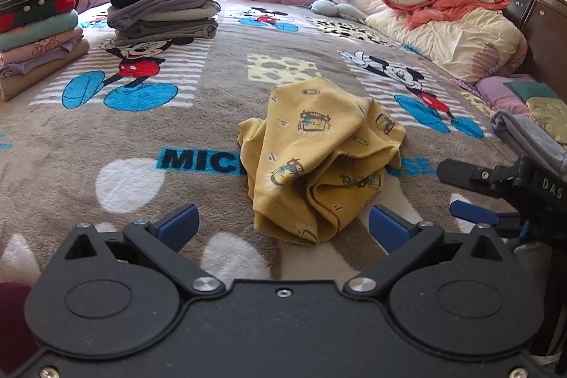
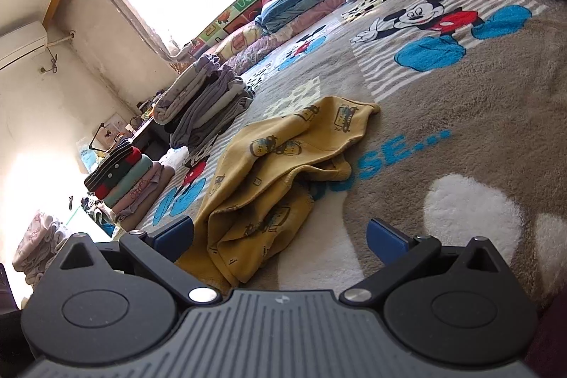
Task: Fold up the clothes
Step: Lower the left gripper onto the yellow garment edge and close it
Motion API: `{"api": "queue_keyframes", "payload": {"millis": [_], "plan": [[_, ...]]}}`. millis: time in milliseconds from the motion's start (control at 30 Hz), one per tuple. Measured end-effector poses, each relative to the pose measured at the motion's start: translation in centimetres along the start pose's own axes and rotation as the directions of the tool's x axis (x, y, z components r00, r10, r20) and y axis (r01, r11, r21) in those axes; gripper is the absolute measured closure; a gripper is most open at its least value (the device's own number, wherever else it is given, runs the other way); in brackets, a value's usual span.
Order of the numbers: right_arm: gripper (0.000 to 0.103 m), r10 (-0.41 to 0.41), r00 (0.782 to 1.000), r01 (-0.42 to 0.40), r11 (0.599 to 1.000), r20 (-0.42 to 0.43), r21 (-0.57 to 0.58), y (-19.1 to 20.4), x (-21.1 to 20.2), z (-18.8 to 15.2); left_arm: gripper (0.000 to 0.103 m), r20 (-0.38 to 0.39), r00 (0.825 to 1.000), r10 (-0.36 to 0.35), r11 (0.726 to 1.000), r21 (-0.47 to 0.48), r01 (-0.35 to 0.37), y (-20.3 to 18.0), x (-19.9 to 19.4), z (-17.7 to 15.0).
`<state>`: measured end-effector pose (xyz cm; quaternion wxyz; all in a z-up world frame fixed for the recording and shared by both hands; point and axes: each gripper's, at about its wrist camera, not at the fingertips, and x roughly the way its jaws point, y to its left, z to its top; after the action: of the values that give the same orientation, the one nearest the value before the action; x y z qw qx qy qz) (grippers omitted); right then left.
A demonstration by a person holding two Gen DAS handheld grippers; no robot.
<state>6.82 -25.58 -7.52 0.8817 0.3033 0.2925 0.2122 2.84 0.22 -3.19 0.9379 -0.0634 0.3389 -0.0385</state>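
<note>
Left fingers: the left gripper, black with blue pads, has its jaws spread wide with nothing between them, hovering low over the near hem of the garment.

Right fingers: the right gripper is likewise spread wide and holds nothing; its left blue pad sits just beside the cloth's near edge.

Garment: a mustard-yellow cotton child's garment printed with small cartoon cars lies crumpled in a loose heap mid-bed, edges rolled under, not folded.

Bed: a grey plush Mickey Mouse blanket bears it.

Already folded: two neat stacks of folded clothes stand well apart from it, a grey-and-lilac stack and a striped, red, mint and pink stack at the far left.

Progress: by my judgement, the stacks are done and the yellow piece is left; a grey cloth at the right edge may be too.

Pose: both grippers are held low, side by side, pointing at the heap, the right one rolled sideways.
</note>
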Motion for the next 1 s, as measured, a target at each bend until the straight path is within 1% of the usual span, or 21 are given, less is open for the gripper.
{"api": "queue_keyframes", "payload": {"millis": [67, 133, 200, 333, 533, 667, 767, 833, 900, 967, 1000], "plan": [[0.000, 0.008, 1.000, -0.007, 1.000, -0.008, 0.019, -0.9, 0.5, 0.2, 0.000, -0.012, 1.000, 0.009, 1.000, 0.022, -0.008, -0.4, 0.4, 0.2], [0.000, 0.030, 1.000, -0.029, 0.999, -0.005, 0.033, -1.5, 0.9, 0.5, 0.000, -0.004, 1.000, 0.020, 0.999, 0.045, -0.020, -0.8, 0.6, 0.4], [0.000, 0.029, 1.000, -0.029, 0.999, -0.009, 0.042, -1.9, 1.3, 0.2, 0.000, 0.001, 1.000, 0.025, 0.997, 0.079, -0.025, -1.0, 1.1, 0.5], [0.000, 0.062, 0.998, -0.061, 0.993, -0.013, 0.098, -2.9, 2.2, 0.4, 0.000, 0.024, 0.999, 0.046, 0.987, 0.152, -0.049, -2.1, 1.9, 1.7], [0.000, 0.117, 0.993, -0.120, 0.970, 0.027, 0.211, -5.5, 2.7, 1.1, 0.000, 0.039, 0.999, 0.033, 0.979, 0.200, -0.041, -3.6, 3.7, 3.9], [0.000, 0.143, 0.988, -0.153, 0.956, 0.055, 0.251, -6.5, 2.8, 1.5, 0.001, 0.055, 0.997, 0.049, 0.969, 0.240, -0.061, -4.9, 5.0, 5.2], [0.001, 0.159, 0.985, -0.173, 0.947, 0.072, 0.269, -7.0, 2.7, 1.5, 0.002, 0.061, 0.997, 0.056, 0.954, 0.290, -0.072, -6.2, 6.0, 5.9], [0.006, 0.162, 0.984, -0.177, 0.945, 0.077, 0.275, -7.1, 2.7, 1.4, 0.005, 0.056, 0.997, 0.054, 0.946, 0.316, -0.069, -7.0, 6.8, 6.3], [0.009, 0.166, 0.983, -0.183, 0.942, 0.083, 0.283, -7.4, 2.8, 1.5, 0.006, 0.048, 0.997, 0.053, 0.940, 0.336, -0.066, -7.7, 7.6, 6.5], [0.011, 0.172, 0.981, -0.191, 0.937, 0.092, 0.291, -7.6, 2.8, 1.5, 0.010, 0.035, 0.998, 0.060, 0.933, 0.352, -0.069, -8.2, 8.6, 6.6], [0.012, 0.173, 0.980, -0.194, 0.936, 0.096, 0.295, -7.8, 2.8, 1.5, 0.014, 0.028, 0.997, 0.065, 0.930, 0.360, -0.071, -8.4, 9.1, 6.7]]}}
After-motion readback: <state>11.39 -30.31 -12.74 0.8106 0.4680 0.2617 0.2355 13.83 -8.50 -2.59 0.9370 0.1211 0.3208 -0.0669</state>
